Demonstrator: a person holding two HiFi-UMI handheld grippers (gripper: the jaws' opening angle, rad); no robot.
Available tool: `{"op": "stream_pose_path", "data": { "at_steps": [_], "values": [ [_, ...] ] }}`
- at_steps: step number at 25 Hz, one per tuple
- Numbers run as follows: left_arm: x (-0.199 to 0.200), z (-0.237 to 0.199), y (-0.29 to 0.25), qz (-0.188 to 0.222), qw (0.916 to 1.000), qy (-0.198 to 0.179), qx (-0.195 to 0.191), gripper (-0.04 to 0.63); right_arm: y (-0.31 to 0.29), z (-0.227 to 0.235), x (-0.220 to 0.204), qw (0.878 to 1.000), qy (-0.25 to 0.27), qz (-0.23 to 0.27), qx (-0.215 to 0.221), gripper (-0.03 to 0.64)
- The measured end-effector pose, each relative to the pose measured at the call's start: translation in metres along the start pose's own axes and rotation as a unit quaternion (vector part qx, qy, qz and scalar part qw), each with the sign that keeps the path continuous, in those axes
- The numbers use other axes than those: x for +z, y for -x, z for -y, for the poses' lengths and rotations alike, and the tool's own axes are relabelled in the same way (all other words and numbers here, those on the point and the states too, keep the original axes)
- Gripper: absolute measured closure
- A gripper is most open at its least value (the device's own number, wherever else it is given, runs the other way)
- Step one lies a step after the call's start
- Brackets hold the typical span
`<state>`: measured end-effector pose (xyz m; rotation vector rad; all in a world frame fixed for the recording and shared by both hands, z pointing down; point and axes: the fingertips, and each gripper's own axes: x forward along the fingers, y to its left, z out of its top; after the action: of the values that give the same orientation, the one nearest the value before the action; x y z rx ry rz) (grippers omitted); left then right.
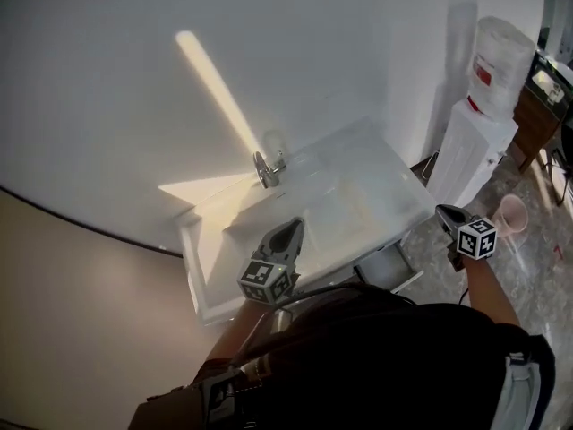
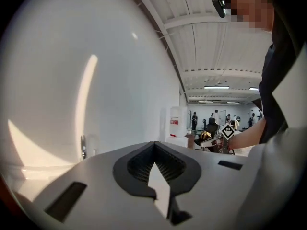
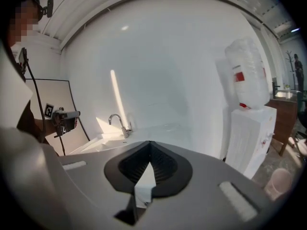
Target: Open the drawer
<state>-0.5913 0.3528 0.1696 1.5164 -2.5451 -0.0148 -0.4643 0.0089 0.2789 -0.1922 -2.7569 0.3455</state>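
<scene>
hovering near the sink [image 1: 345, 195], left tongs [image 1: 291, 228] and right tongs [image 1: 445, 212] closed.

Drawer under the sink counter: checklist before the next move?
1. Left gripper empty, jaws together: ok.
2. Right gripper empty, jaws together: ok.
3. Drawer in sight: only in the head view, below the sink counter front edge; it looks ajar, how far cannot tell.
4. Drawer handle located: cannot tell, no view shows it.
5. A gripper aimed at the drawer: not ok, both gripper views look above the counter at the wall and faucet.
6. Water dispenser and pink bucket stand apart from the drawer: ok.
</scene>
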Motion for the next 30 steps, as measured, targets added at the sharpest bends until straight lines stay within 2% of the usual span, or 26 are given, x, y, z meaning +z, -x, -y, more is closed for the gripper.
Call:
{"op": "stream_pose_path", "data": {
  "at_steps": [3,9,16,21,24,30],
  "values": [
    [-0.005,-0.054,0.048,0.022,0.9986,0.02,0.044,0.594,-0.042,-0.045,0.025,1.0,0.017,0.004,0.026,0.615],
    [-0.006,-0.146,0.151,0.048,0.9916,0.032,0.116,0.594,-0.133,-0.155,0.047,0.996,0.056,-0.016,0.066,0.615],
    [-0.023,-0.229,0.25,0.056,0.9824,0.04,0.174,0.594,-0.221,-0.276,0.053,0.988,0.08,-0.016,0.128,0.615],
    [-0.038,-0.262,0.295,0.059,0.974,0.049,0.213,0.594,-0.271,-0.334,0.046,0.982,0.095,-0.041,0.16,0.615],
    [-0.043,-0.272,0.31,0.058,0.9664,0.061,0.243,0.594,-0.293,-0.359,0.047,0.974,0.106,-0.046,0.196,0.615],
    [-0.033,-0.263,0.3,0.079,0.9491,0.075,0.296,0.594,-0.315,-0.363,0.073,0.954,0.132,-0.055,0.265,0.615]
  ]
}}
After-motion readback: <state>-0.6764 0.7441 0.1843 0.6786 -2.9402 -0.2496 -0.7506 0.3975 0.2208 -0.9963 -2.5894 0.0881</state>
